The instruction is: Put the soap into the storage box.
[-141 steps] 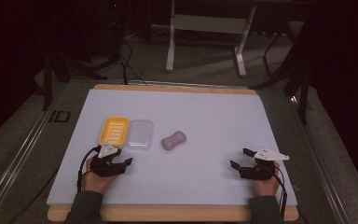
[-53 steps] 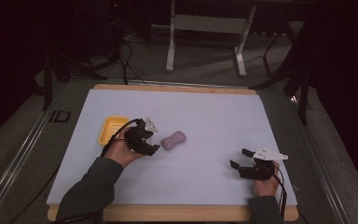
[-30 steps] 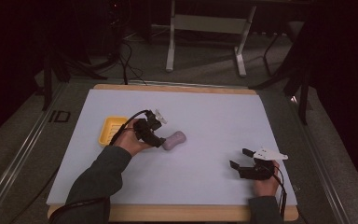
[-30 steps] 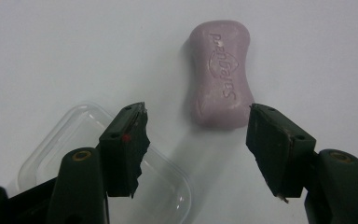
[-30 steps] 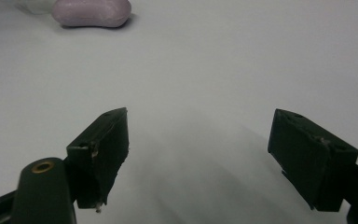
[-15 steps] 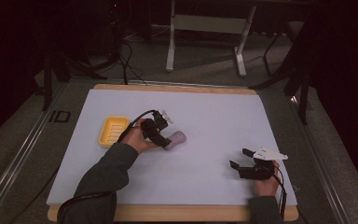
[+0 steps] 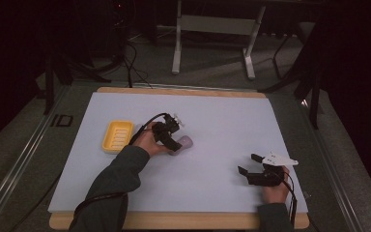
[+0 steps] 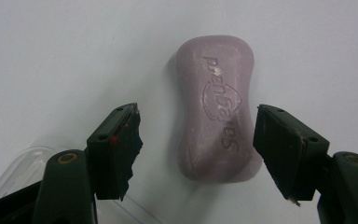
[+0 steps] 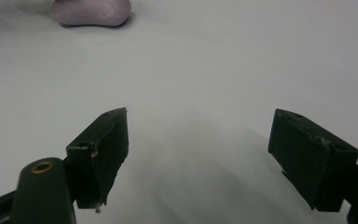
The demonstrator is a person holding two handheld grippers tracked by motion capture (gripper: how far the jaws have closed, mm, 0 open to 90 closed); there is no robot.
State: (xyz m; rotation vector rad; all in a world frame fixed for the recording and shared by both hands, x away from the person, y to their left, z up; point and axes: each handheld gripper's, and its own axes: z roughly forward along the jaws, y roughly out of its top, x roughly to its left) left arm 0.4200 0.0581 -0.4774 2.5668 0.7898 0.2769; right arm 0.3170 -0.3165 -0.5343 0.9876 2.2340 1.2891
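From the high view, the left gripper (image 7: 170, 136) sits out over the middle of the pale tabletop (image 7: 222, 121), right on top of the pinkish-purple soap bar (image 7: 185, 142), with the person's dark sleeve (image 7: 118, 176) stretching back to the near edge. Just to the left lies the yellow soap dish (image 7: 118, 136), empty and apart from the soap. Down at the near right, the right gripper (image 7: 250, 164) rests low on the tabletop, jaws spread, well away from everything.

Left gripper view now: the soap bar (image 8: 216, 123) lies flat between the two black jaws, embossed lettering facing up. The jaws stand wide, one on each side of the bar's nearer half, with a gap on both sides, so nothing is gripped. A clear plastic edge (image 8: 23, 163) peeks in at the lower left corner.

Right gripper view: jaws wide apart over bare tabletop, holding nothing. The soap bar (image 9: 92, 11) shows far off at the top left.
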